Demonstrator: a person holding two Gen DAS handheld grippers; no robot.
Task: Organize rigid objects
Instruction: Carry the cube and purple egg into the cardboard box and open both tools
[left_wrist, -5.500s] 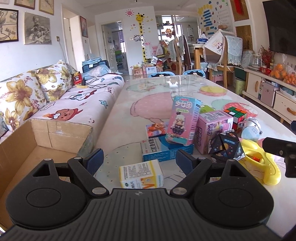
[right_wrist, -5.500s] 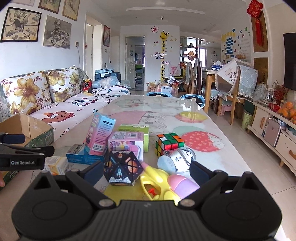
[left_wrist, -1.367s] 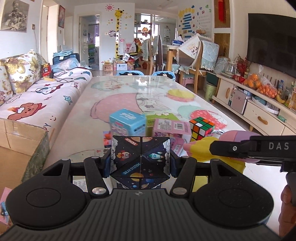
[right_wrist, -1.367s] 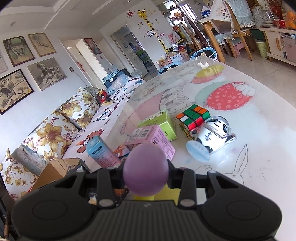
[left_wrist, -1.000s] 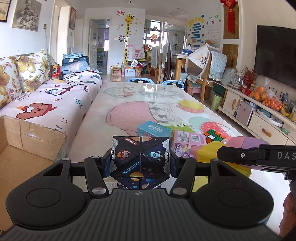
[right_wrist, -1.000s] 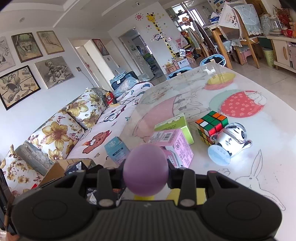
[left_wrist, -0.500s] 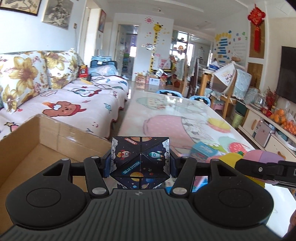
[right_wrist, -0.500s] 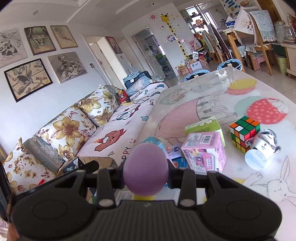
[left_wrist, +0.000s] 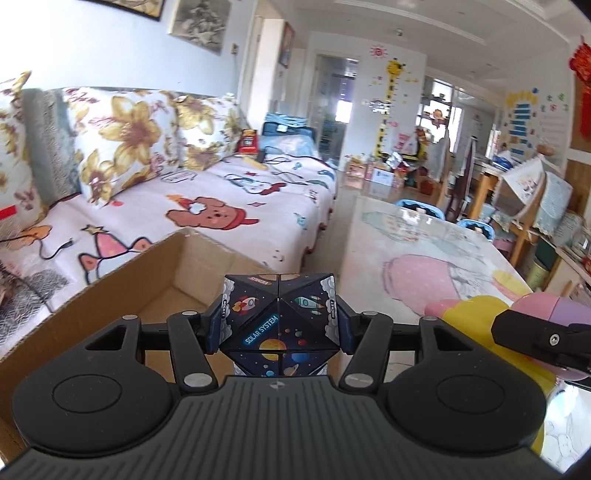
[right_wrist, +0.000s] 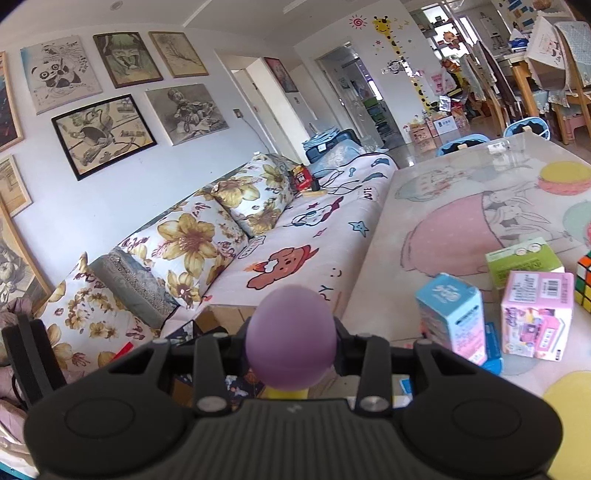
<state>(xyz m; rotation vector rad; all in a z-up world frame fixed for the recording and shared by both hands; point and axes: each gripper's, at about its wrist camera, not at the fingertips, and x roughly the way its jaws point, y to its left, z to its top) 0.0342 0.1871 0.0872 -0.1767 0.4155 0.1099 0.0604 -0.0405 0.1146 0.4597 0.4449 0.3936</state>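
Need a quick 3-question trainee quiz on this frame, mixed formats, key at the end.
1. True or false: the left gripper holds the space cube between its fingers.
2. Multiple choice: what is the right gripper shut on? A) Rubik's cube B) the toy's purple end C) pink box
3. Fill in: in the left wrist view, the open container just beyond the space cube is a cardboard ____.

Key:
1. True.
2. B, the purple end of a yellow and pink toy; the Rubik's cube and pink box stand on the table.
3. box.
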